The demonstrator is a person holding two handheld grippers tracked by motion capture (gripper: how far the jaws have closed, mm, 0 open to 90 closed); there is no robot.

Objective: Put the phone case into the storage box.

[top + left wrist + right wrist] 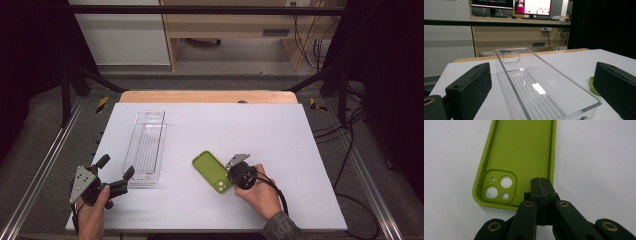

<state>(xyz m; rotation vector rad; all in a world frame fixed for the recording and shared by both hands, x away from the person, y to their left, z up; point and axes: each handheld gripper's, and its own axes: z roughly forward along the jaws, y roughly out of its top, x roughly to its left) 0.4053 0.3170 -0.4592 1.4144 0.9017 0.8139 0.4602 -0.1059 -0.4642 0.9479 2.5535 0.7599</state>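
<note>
Fingers of the right gripper (541,185) are seen pressed fully together, with nothing caught between them; their tips are poised over the near end of the green phone case (521,152), close beside its camera cut-outs. The case is laid open side up on the white worktop (280,140), roughly at the middle and towards the near edge, its camera end turned to the person. In the high view the right gripper (235,172) is held at that near end of the case (211,171) by the right hand (260,195). The left gripper (116,172) is held well apart from the case, at the near end of a clear plastic tray (146,145); its fingers (471,92) are spread wide, and nothing is gripped by them. The tray (544,92) is seen lying between them, untouched.
</note>
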